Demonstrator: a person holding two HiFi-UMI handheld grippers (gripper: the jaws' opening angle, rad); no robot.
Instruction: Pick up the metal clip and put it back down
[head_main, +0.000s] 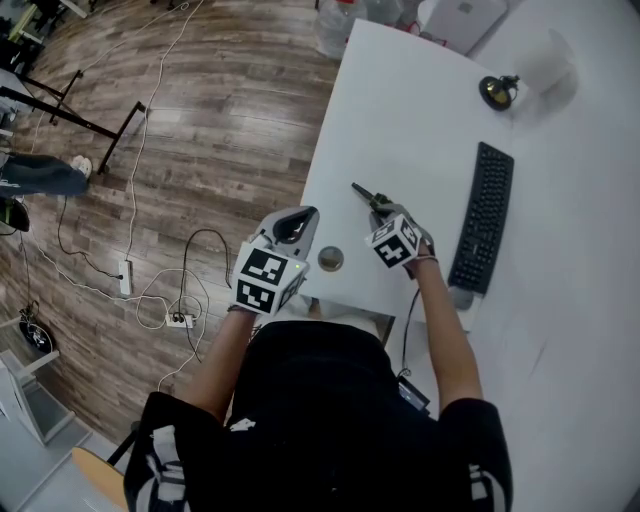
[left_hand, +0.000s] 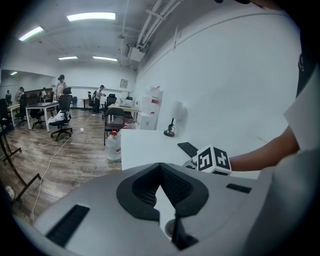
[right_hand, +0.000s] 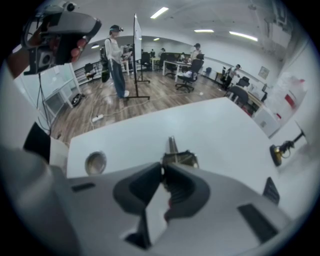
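Right gripper (right_hand: 163, 167): fingers clenched on the metal clip (right_hand: 177, 157), whose handle juts toward 12 o'clock.
Metal clip: at the white bench (head_main: 400, 120), 9 o'clock from the keyboard (head_main: 482, 218); resting or lifted, unclear.
Left gripper (left_hand: 160, 166): fingers pressed together, empty.

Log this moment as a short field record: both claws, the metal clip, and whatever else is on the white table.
right claw: shut on the metal clip, which sticks out past its tips
left claw: shut, nothing between its tips, near the table's edge
clip height: cannot tell whether it rests on the table or is lifted
table: white
also there: keyboard on the far side of the right claw from the left one; round metal disc between the two claws
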